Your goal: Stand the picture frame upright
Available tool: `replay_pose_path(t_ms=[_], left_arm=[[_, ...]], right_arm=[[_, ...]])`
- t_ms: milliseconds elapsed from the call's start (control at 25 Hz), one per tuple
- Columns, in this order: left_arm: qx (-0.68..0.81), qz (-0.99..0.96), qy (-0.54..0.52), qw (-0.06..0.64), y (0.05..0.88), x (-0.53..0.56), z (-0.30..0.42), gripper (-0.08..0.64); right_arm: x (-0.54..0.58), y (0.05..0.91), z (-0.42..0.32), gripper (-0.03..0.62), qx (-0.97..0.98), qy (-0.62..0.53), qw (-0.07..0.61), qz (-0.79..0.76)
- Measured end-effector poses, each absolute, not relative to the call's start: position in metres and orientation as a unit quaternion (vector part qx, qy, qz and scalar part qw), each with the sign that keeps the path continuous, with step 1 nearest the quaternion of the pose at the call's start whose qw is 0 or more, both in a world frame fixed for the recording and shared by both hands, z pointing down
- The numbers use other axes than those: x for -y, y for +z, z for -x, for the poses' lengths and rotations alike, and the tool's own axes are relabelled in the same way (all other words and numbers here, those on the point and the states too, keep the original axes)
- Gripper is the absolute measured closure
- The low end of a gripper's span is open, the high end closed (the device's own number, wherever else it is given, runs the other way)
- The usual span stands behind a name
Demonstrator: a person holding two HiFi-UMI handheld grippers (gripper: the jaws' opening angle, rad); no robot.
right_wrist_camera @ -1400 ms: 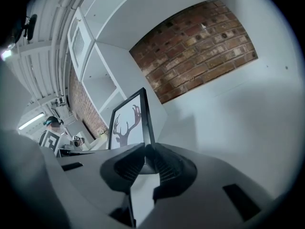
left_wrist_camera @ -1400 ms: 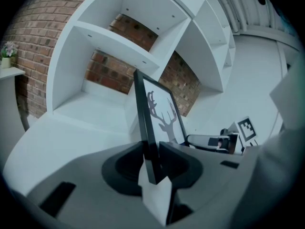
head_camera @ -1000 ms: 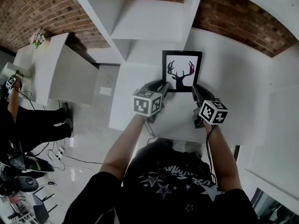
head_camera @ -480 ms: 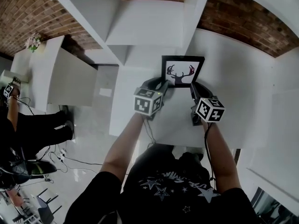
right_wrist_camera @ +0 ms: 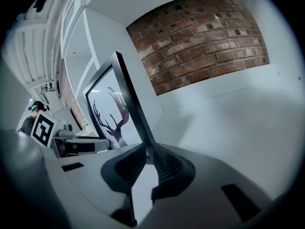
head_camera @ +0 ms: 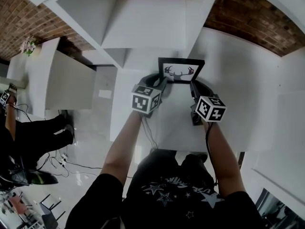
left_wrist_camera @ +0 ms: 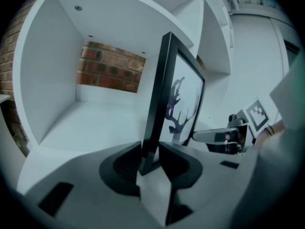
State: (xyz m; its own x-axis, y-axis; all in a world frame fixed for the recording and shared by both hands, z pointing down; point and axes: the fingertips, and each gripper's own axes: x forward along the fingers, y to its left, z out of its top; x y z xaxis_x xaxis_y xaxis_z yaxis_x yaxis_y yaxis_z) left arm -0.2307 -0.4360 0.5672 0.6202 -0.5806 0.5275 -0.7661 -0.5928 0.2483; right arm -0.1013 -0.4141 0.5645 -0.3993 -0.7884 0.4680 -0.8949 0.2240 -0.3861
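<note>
The black picture frame (head_camera: 180, 70) with a deer print stands nearly upright on the white table (head_camera: 176, 123), its face toward me. My left gripper (head_camera: 162, 82) is shut on its lower left edge; the left gripper view shows that edge (left_wrist_camera: 159, 99) pinched between the pads. My right gripper (head_camera: 192, 87) holds the lower right edge. Its jaws have just been closing, and in the right gripper view the frame's edge (right_wrist_camera: 128, 104) sits tight between them. Each gripper shows in the other's view, beyond the print.
A white shelf unit (head_camera: 143, 27) with open cubbies rises just behind the frame, with a brick wall (head_camera: 248, 18) behind it. A white counter with pink flowers (head_camera: 27, 46) stands far left. Another person (head_camera: 28, 128) sits at the left edge.
The frame has tipped up from lying face-up to nearly upright, so its face looks much shorter from above. Both grippers moved away from me toward the shelf with it.
</note>
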Motion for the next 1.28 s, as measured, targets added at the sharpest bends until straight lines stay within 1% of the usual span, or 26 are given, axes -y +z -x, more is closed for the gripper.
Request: replay_pose_path(t_ms=[200, 520, 760, 1280], left_arm=[[0.385, -0.871, 0.201, 0.229, 0.568, 0.438, 0.231, 0.457], [0.398, -0.863, 0.201, 0.237, 0.571, 0.438, 0.236, 0.451], [0.412, -0.855, 0.200, 0.246, 0.567, 0.433, 0.243, 0.399], [0.449, -0.833, 0.164, 0.279, 0.551, 0.368, 0.251, 0.394]], right_arm=[[0.414, 0.567, 0.100, 0.537, 0.767, 0.320, 0.072, -0.551], [0.413, 0.565, 0.105, 0.535, 0.769, 0.302, 0.096, -0.556], [0.408, 0.561, 0.106, 0.534, 0.771, 0.291, 0.116, -0.555], [0.372, 0.546, 0.098, 0.503, 0.790, 0.285, 0.135, -0.526]])
